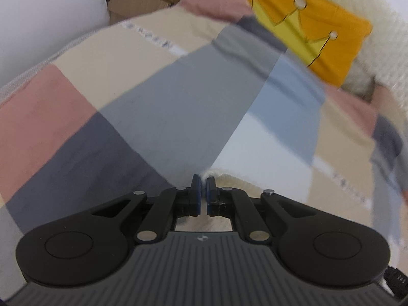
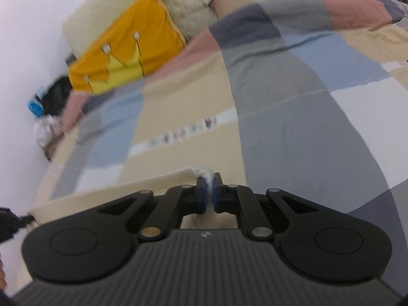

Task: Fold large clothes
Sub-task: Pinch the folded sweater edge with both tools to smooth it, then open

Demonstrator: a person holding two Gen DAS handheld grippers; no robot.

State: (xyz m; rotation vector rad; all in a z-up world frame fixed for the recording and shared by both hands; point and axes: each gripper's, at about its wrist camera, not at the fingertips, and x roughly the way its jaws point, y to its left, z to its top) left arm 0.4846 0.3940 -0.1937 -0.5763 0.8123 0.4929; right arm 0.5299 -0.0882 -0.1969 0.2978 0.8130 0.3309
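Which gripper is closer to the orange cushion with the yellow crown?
Neither clearly. The left gripper sees the orange cushion with the yellow crown far ahead to its right; the right gripper sees it far ahead to its left.

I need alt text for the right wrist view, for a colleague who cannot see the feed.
The right gripper is shut on a tuft of cream fleece garment pinched between its blue pads, above a bed with a patchwork cover of grey, blue, beige and pink blocks. An orange cushion with a yellow crown lies further back against the white wall; the image is motion-blurred.
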